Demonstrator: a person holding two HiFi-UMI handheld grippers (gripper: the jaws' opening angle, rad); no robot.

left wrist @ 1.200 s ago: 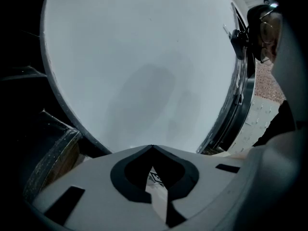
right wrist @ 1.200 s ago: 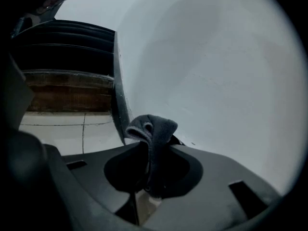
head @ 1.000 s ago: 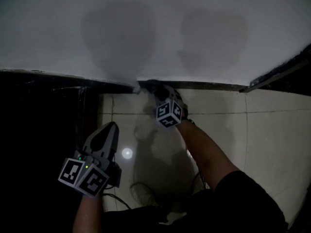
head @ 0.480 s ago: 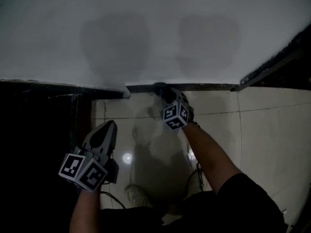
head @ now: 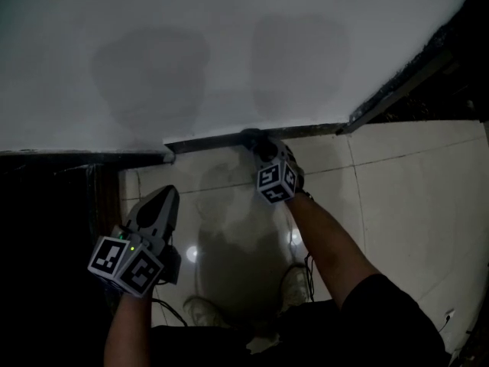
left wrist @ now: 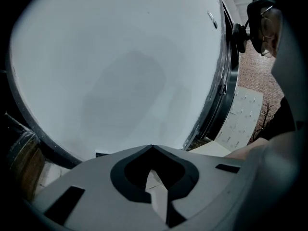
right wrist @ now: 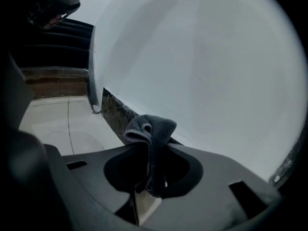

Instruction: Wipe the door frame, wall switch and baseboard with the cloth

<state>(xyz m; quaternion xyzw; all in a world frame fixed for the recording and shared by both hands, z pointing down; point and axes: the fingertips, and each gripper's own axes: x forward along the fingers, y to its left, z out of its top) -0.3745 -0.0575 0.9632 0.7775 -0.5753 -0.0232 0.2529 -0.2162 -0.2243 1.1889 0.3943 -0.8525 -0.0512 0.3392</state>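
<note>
Right gripper (head: 258,148) first: its jaws are clamped on a small dark grey fuzzy cloth (right wrist: 151,127). The cloth is pinched in the middle, so one bunched end pokes out past the tips and a bit hangs down into the cut-out behind them. In the head view the tips are right down at the thin dark baseboard strip (head: 206,140) along the bottom of the plain white wall (head: 229,44). The cloth end looks like it's up against that strip, just right of where the strip's left end stops. The right gripper view shows the same thing, with the cloth sitting in front of the dark strip where wall meets floor.

Left gripper (left wrist: 153,149): jaws are closed, tips touching, nothing between them. You can see pale floor through the cut-out. It's held well back from the wall over the glossy cream floor tiles (head: 405,189), off to the left of the other gripper, pointing roughly toward the wall.

Further out, a dark frame rail (head: 397,82) runs diagonally off the right end of the wall. The left side of the head view is a very dark area and I can't make out what's in there. The person's right forearm comes out of a black sleeve (head: 382,319) at the bottom of the view.
</note>
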